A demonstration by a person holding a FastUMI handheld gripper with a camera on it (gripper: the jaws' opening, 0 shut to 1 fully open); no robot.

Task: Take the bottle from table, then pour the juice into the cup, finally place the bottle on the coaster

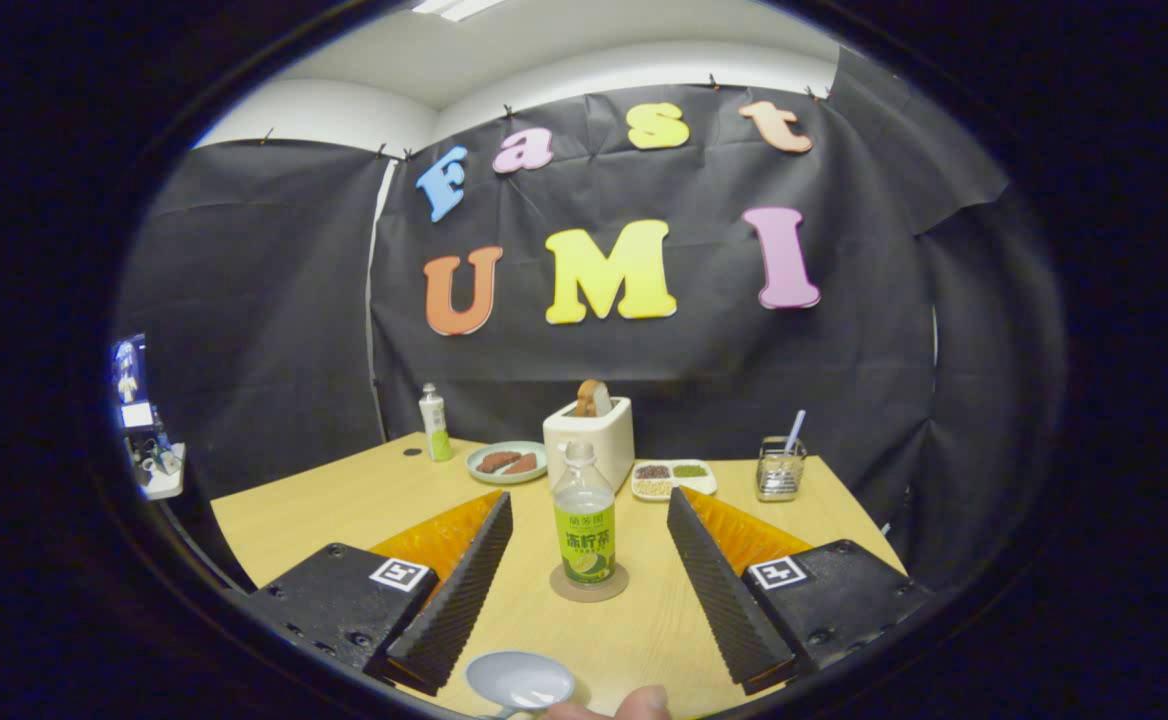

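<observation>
Gripper (pixel 589 560) spread wide, holding nothing; bottle (pixel 584 525) stands upright on coaster (pixel 589 592) between the fingers, cup (pixel 519 682) nearer the camera.

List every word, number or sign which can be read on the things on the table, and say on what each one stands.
The bottle on the coaster, between the open tongs: label print too blurred to quote.
The far bottle: label too small to read.
The markers on the tongs: square patterns, no words.
</observation>
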